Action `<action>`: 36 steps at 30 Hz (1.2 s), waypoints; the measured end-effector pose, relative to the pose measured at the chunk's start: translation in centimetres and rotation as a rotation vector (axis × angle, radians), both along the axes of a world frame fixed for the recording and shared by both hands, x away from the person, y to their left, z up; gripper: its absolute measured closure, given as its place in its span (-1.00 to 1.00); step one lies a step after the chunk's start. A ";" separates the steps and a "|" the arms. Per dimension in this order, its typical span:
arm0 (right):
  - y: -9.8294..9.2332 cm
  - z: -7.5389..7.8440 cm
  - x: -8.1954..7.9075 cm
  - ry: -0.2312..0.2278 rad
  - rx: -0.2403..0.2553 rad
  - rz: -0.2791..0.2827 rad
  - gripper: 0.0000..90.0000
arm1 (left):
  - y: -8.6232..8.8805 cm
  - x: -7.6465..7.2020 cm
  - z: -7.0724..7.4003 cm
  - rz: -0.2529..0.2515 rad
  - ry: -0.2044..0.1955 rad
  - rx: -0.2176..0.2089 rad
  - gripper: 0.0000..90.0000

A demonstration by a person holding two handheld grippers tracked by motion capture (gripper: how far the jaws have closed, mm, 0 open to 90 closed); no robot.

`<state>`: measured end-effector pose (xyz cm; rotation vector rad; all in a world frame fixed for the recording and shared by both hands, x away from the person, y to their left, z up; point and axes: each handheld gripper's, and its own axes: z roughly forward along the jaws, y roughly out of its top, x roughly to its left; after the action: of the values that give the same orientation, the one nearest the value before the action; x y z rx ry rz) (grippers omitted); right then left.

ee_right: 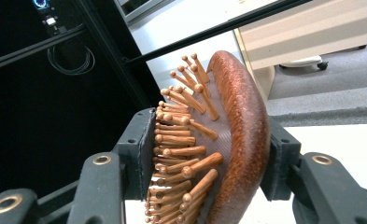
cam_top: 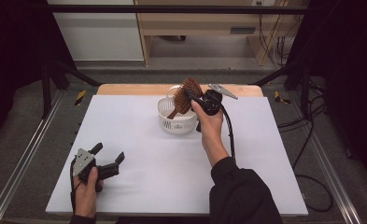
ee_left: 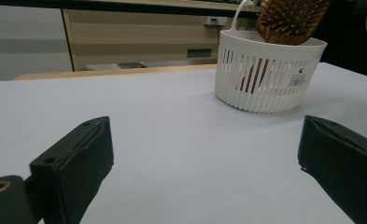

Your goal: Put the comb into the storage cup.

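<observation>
A brown wooden hairbrush point(cam_top: 185, 97) stands tilted with its handle down inside a white slatted basket point(cam_top: 164, 106) at the far middle of the white table. My right gripper point(cam_top: 191, 96) is shut on the brush head above the basket's right rim. In the right gripper view one pad presses the wooden bristles and the other the rounded back of the hairbrush point(ee_right: 243, 130), with the right gripper point(ee_right: 211, 149) around it. My left gripper point(cam_top: 110, 152) rests open near the front left, holding nothing. The left gripper view has the left gripper point(ee_left: 209, 154) facing the basket point(ee_left: 265, 79) and hairbrush point(ee_left: 288, 18).
The white table top point(cam_top: 153, 163) spreads between the two hands. A wooden strip point(cam_top: 125, 88) edges its far side. Black frame posts stand at both far corners, and cables lie on the floor to the right.
</observation>
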<state>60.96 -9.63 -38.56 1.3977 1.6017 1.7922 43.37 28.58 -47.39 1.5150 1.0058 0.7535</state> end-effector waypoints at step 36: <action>-2.6 -1.5 -0.1 0.051 0.006 -0.036 -0.08 | -0.1 0.0 -0.1 -0.002 0.004 0.005 -0.92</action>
<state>60.85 -12.22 -40.11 1.4769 1.5871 1.7561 43.41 28.51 -47.45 1.5220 1.0058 0.7518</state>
